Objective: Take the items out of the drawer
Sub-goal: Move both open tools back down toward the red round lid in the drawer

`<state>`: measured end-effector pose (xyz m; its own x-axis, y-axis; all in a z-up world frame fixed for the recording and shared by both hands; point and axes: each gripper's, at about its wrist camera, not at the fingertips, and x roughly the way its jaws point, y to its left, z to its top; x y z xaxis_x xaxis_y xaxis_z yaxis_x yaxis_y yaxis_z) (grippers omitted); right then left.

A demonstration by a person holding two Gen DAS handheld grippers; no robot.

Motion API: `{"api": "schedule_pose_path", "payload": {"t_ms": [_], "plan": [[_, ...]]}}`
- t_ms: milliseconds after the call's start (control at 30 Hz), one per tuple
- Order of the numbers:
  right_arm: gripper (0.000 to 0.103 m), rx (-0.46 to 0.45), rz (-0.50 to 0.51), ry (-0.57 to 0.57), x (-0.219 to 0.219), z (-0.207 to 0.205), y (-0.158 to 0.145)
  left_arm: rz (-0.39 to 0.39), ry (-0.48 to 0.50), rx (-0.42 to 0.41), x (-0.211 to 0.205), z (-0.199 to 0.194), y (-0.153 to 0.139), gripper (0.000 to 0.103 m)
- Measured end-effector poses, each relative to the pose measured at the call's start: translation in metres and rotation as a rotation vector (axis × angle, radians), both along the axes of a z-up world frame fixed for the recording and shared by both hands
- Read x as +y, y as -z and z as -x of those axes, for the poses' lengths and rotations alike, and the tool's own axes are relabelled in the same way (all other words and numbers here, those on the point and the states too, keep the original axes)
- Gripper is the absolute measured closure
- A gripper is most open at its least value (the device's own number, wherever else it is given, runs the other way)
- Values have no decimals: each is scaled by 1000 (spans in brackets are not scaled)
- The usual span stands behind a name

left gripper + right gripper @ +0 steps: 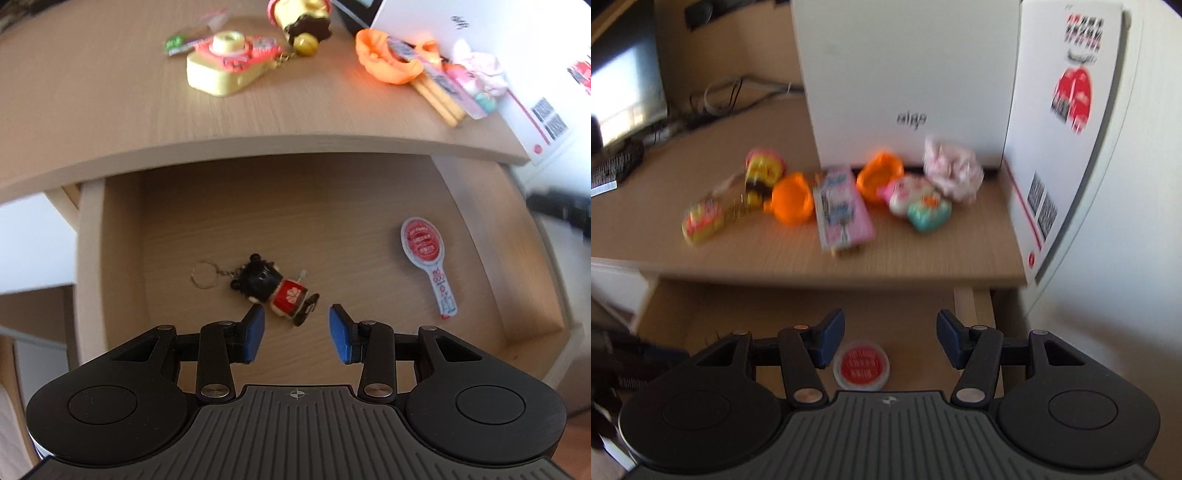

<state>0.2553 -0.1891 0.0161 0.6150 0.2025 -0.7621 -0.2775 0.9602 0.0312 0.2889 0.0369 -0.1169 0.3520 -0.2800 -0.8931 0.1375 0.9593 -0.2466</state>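
Observation:
The wooden drawer (122, 258) stands pulled out under the desk top. On its floor lies a doll keychain (275, 288) with a black head, red body and metal ring. Right of it lies a white and red paddle-shaped tag (428, 258). My left gripper (297, 330) hangs open just above the doll's feet, touching nothing. In the right wrist view the tag's round red head (861, 365) shows low between the fingers of my right gripper (890, 341), which is open and above it.
The desk top (110, 110) carries a yellow toy camera (225, 66), another doll keychain (299, 18), orange shells (384, 59), a pink packet (842, 210) and soft toys (923, 203). A white box (908, 74) and a printed board (1060, 129) stand behind. A monitor (624, 81) sits left.

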Motion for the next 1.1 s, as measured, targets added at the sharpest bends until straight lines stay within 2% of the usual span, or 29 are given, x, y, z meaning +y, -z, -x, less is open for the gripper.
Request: {"api": "schedule_pose_path", "payload": {"t_ms": [100, 200, 300, 400, 500, 600, 767, 933, 1033, 1100], "plan": [[48, 28, 16, 17, 1, 6, 8, 103, -28, 51, -14, -8, 5, 61], [48, 34, 8, 45, -8, 9, 6, 173, 29, 68, -48, -17, 8, 61], [48, 25, 14, 71, -16, 9, 4, 148, 86, 56, -86, -27, 13, 61], [48, 7, 14, 96, -21, 7, -1, 119, 89, 58, -114, -37, 20, 61], [48, -19, 27, 108, -23, 7, -4, 39, 78, 67, -137, -41, 29, 61], [48, -39, 45, 112, -24, 7, -6, 0, 70, 77, -151, -45, 37, 61], [48, -64, 57, 148, -30, 5, -8, -7, 85, 96, -161, -45, 46, 61], [49, -54, 33, 173, -38, 2, -7, -47, 125, 51, -175, -49, 48, 60], [49, -47, 48, 172, -37, 2, -5, -88, 143, 14, -181, -50, 48, 67], [49, -42, 43, 174, -37, 2, -4, -110, 144, 2, -180, -50, 48, 76]]}}
